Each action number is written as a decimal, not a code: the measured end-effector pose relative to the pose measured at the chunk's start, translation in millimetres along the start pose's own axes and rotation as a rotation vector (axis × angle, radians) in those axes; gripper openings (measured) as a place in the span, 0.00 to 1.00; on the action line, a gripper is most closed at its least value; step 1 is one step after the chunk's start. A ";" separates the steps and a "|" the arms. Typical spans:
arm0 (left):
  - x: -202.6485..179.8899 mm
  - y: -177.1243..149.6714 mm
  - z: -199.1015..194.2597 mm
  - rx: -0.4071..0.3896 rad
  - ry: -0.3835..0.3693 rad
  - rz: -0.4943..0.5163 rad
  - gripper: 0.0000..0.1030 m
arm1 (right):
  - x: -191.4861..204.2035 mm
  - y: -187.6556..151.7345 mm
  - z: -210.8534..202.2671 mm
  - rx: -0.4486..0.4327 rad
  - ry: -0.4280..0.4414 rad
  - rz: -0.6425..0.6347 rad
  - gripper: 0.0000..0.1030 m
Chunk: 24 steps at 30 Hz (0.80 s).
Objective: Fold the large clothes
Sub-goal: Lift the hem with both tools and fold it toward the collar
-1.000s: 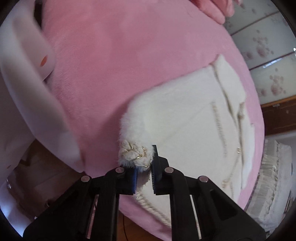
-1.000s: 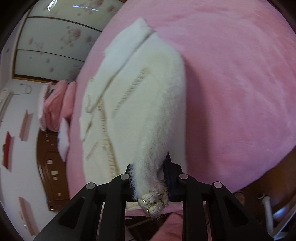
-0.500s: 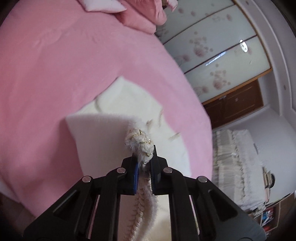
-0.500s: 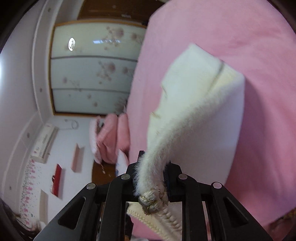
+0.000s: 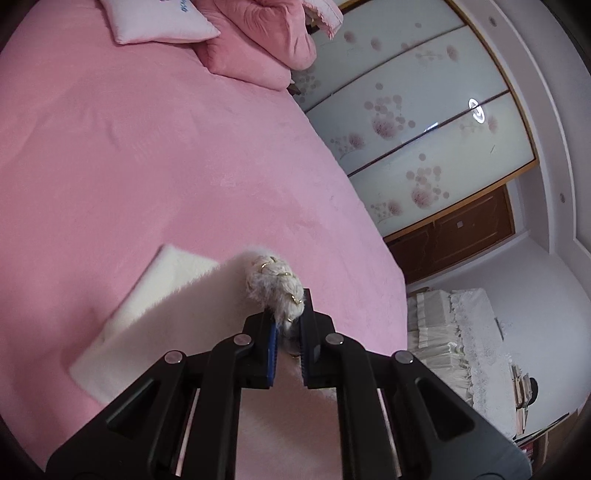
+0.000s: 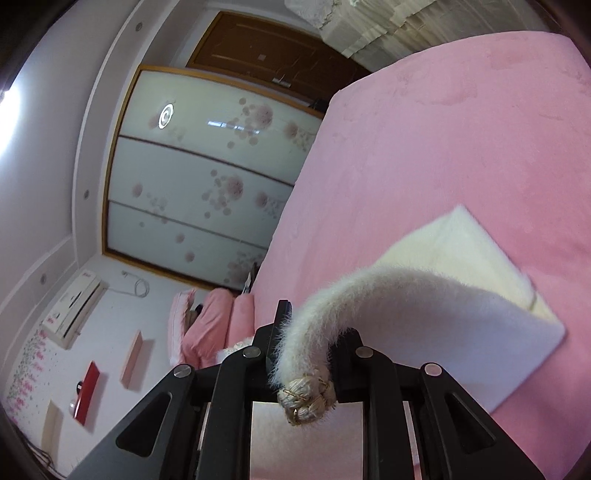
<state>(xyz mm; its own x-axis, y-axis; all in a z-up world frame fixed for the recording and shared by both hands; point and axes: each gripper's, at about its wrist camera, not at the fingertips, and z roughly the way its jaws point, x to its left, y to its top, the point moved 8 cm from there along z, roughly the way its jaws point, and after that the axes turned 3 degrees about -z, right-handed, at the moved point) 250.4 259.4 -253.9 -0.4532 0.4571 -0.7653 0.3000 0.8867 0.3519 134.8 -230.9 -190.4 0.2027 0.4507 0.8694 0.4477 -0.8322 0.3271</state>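
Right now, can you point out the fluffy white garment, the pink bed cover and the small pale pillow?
white garment (image 5: 155,295), left wrist view: on its flat folded part lying on the bed.
pink bed cover (image 5: 147,166), left wrist view: on a bare stretch of it.
pale pillow (image 5: 155,22), left wrist view: on its middle.

You are looking at a fluffy white garment (image 5: 173,302), its edge trimmed with a cream braid (image 5: 275,286) carrying thin gold threads. It is lying over a plain, solid pink bedspread (image 5: 147,147). Your left gripper (image 5: 287,332) is showing black arms with blue pads (image 5: 272,343); your right gripper (image 6: 306,343) is black too. Pink pillows (image 5: 255,40) are matching the bedspread. The wardrobe doors (image 6: 207,184) are showing frosted white panels dotted with clusters of dusky pink circles, framed in brown wood. The walls (image 6: 44,166) are appearing white.
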 end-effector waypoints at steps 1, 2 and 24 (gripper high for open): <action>-3.6 7.7 17.0 0.011 0.005 0.010 0.06 | -1.6 7.0 11.1 -0.009 -0.019 0.004 0.16; -5.7 10.5 29.0 0.021 0.006 0.021 0.06 | -3.1 13.5 23.5 -0.014 -0.035 0.002 0.16; -8.9 -50.6 155.0 0.203 0.292 0.449 0.55 | -37.5 27.3 213.9 0.264 -0.245 -0.221 0.53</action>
<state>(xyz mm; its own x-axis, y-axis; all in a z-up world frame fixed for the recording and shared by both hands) 369.3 199.6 -348.4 -0.4483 0.8120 -0.3737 0.6586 0.5827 0.4761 325.7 -201.4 -293.4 0.2630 0.6992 0.6648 0.7052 -0.6096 0.3622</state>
